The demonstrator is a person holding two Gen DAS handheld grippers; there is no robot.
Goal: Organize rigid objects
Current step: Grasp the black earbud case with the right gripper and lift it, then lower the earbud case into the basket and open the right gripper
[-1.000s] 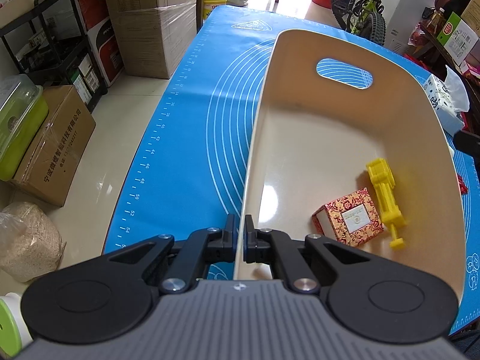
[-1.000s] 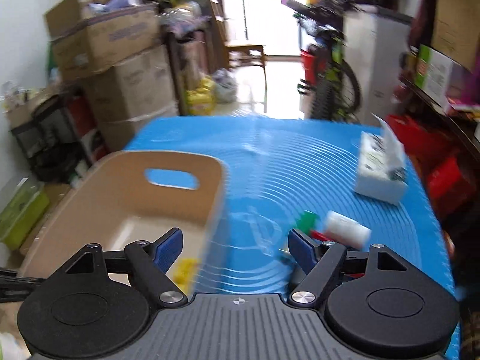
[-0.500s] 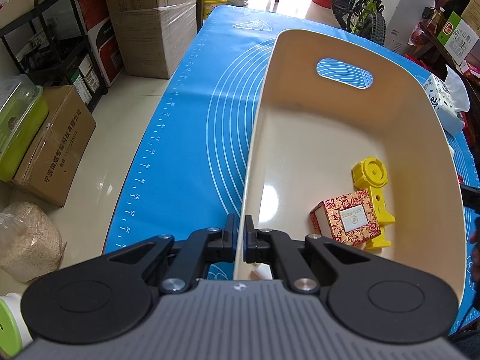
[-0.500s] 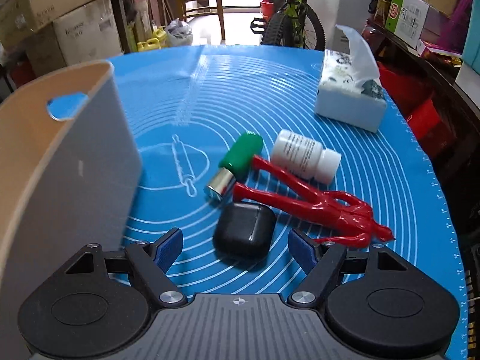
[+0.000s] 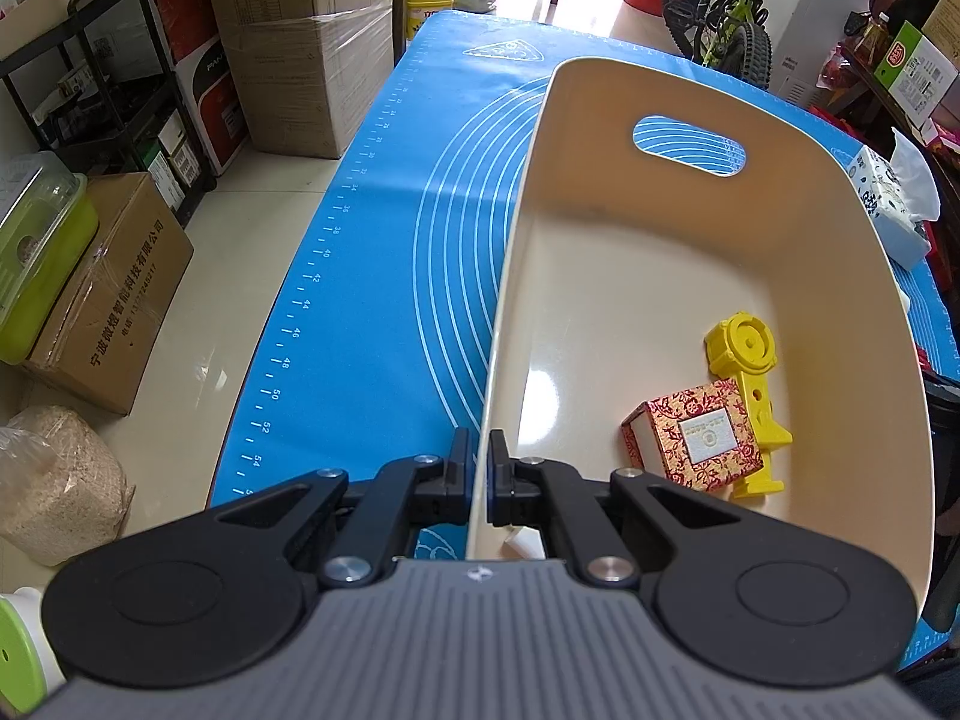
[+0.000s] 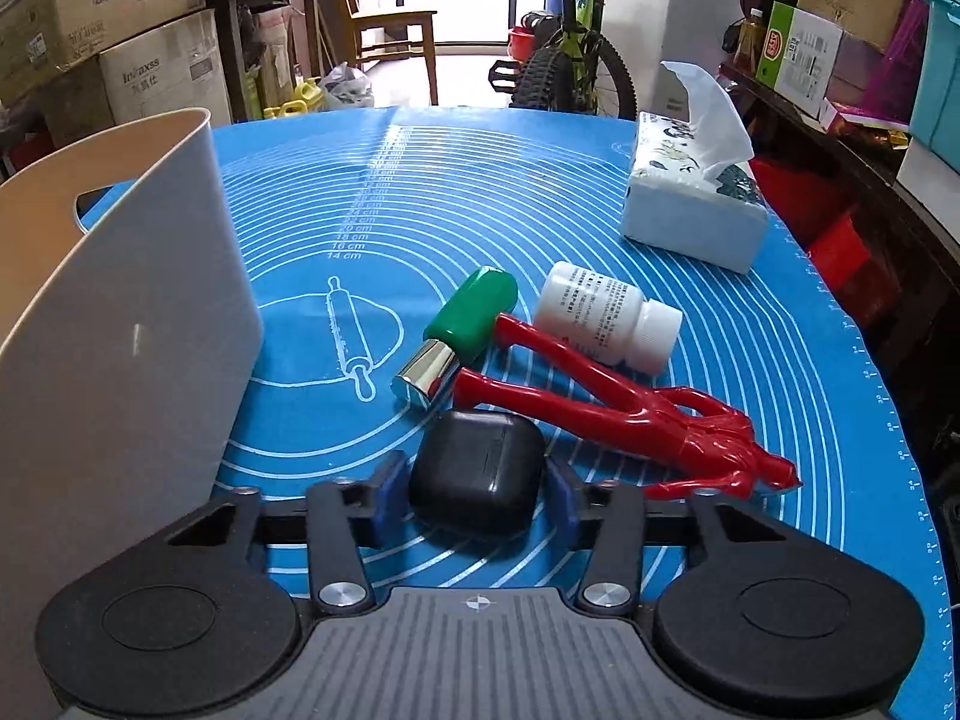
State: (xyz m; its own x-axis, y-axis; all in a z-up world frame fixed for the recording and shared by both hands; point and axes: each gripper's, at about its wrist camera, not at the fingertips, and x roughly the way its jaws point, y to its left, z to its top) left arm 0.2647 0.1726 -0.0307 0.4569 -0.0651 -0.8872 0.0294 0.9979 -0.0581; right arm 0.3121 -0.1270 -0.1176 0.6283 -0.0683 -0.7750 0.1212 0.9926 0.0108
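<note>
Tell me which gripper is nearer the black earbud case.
Right. The right gripper has just been closing around the black earbud case on the mat, its pads at both sides. The left gripper is clamped on the beige bin wall, away from the case.

Bright daylight from the far doorway (image 6: 474, 12) — sharp frames, fisheye-bent edges, glare inside the bin (image 5: 600, 276).
</note>
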